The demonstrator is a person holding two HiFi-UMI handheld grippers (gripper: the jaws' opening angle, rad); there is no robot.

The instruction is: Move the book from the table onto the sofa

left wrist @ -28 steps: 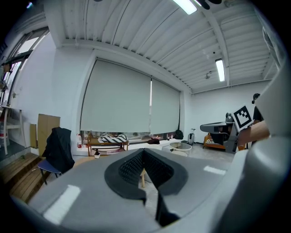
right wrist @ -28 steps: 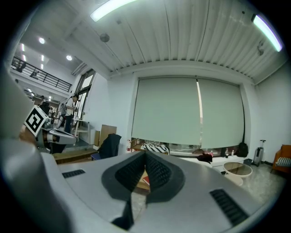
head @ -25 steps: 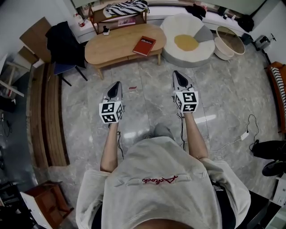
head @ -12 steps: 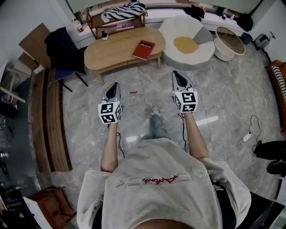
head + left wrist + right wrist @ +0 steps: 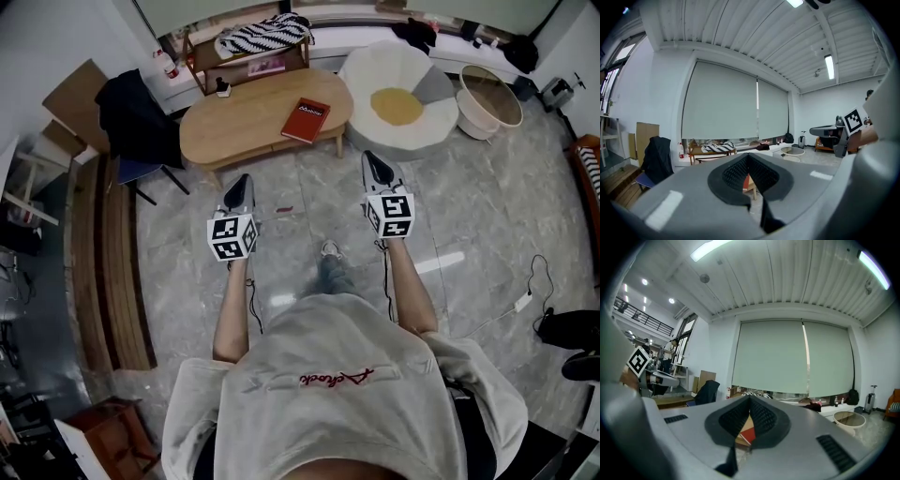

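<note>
Both grippers closed and empty; book on table ahead.
Left gripper and right gripper each show jaws pressed together with nothing between them. The red book lies flat on the wooden table, ahead of both tips and well apart from them. The white sofa stands ahead of the right gripper.

Book title too small to read; right gripper view shows only its red corner.
</note>
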